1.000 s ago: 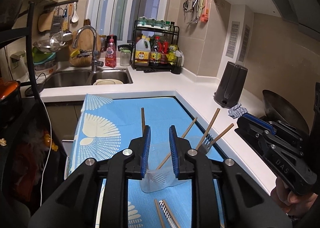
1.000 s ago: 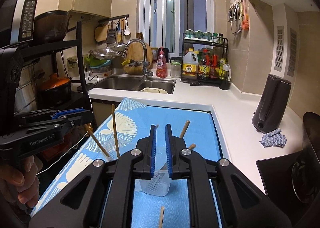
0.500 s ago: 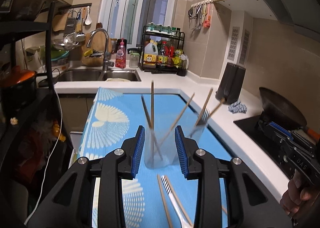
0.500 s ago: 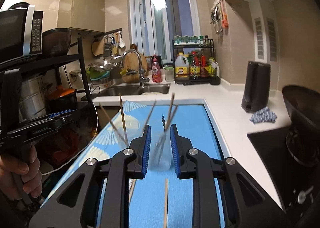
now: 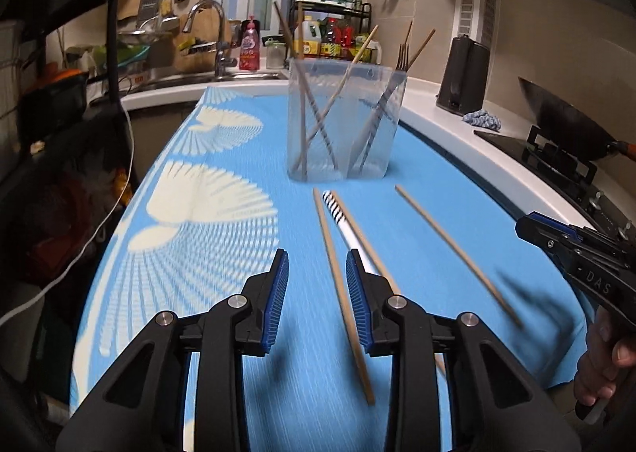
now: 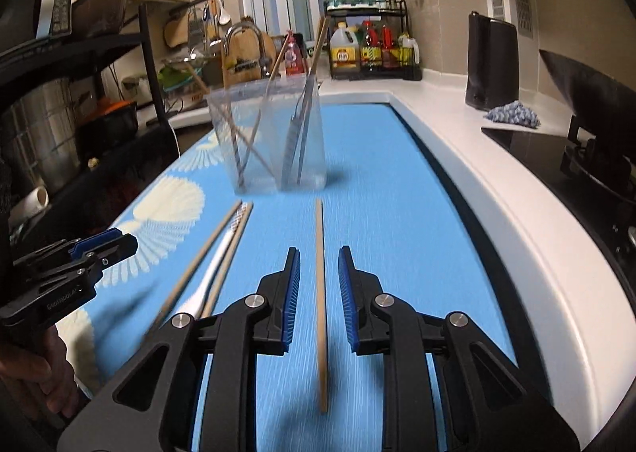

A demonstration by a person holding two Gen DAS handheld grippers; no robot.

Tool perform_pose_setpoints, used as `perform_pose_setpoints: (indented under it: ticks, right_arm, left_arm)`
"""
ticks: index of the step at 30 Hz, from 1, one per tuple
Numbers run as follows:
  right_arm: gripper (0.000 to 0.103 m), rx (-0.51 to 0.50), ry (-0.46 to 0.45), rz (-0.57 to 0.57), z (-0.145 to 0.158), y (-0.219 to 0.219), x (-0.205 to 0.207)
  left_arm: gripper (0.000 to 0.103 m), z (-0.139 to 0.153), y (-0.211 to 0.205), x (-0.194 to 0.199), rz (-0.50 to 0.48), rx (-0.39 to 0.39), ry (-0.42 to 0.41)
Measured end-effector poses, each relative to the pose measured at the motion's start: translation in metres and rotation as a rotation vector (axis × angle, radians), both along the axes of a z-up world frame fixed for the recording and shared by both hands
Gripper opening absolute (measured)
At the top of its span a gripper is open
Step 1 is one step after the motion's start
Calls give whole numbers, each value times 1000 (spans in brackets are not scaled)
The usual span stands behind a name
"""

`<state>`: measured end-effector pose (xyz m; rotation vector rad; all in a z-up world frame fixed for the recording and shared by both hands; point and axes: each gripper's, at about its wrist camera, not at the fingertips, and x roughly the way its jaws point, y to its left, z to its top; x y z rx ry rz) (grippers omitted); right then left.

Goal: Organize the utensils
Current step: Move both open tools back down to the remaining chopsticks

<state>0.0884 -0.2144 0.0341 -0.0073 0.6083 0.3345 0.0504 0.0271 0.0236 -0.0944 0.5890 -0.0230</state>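
Note:
A clear two-compartment holder (image 5: 342, 122) (image 6: 274, 134) stands on the blue mat (image 5: 222, 213) with several chopsticks and a fork upright in it. In front of it lie two chopsticks (image 5: 342, 293) flanking a striped-handled white utensil (image 5: 338, 209), and a lone chopstick (image 5: 453, 249) to the right. My left gripper (image 5: 316, 257) hovers low over the mat, open, with one chopstick of the pair running under its right finger. My right gripper (image 6: 318, 257) is open too. The lone chopstick (image 6: 320, 293) lies in its gap, and the pads do not touch it. Each gripper shows at the edge of the other's view.
The white counter (image 6: 497, 194) curves along the mat's right side. On it are a black kettle (image 6: 491, 62), a rag (image 6: 512, 114) and a stove with a wok (image 5: 572, 126). Behind are a sink with a faucet (image 5: 210, 35) and a bottle rack (image 6: 369, 43). A black shelf (image 5: 115, 55) stands left.
Both grippers have sunk toward the mat and drawn back from the holder, which now stands farther ahead. Both pairs of jaws stand a little wider than before.

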Motion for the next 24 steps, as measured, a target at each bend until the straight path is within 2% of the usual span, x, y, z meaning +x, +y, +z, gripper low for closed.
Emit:
perform_pose_setpoints:
  ticks: [3, 7, 15, 19, 24]
  right_arm:
    - [21, -10, 42, -3, -20, 1, -2]
    - [21, -12, 78, -8, -36, 1, -6]
    - [21, -57, 116, -8, -51, 5, -6]
    - [21, -69, 105, -11, -51, 5, -7]
    - [21, -71, 104, -18, -51, 6, -4]
  left_arm:
    - [30, -15, 0, -14, 38, -19, 10]
    - [30, -28, -11, -32, 31, -5, 2]
    - [30, -39, -32, -29, -26, 25, 24]
    - [30, -45, -38, -27, -33, 42, 46]
    - [19, -47, -37, -25, -21, 55, 50]
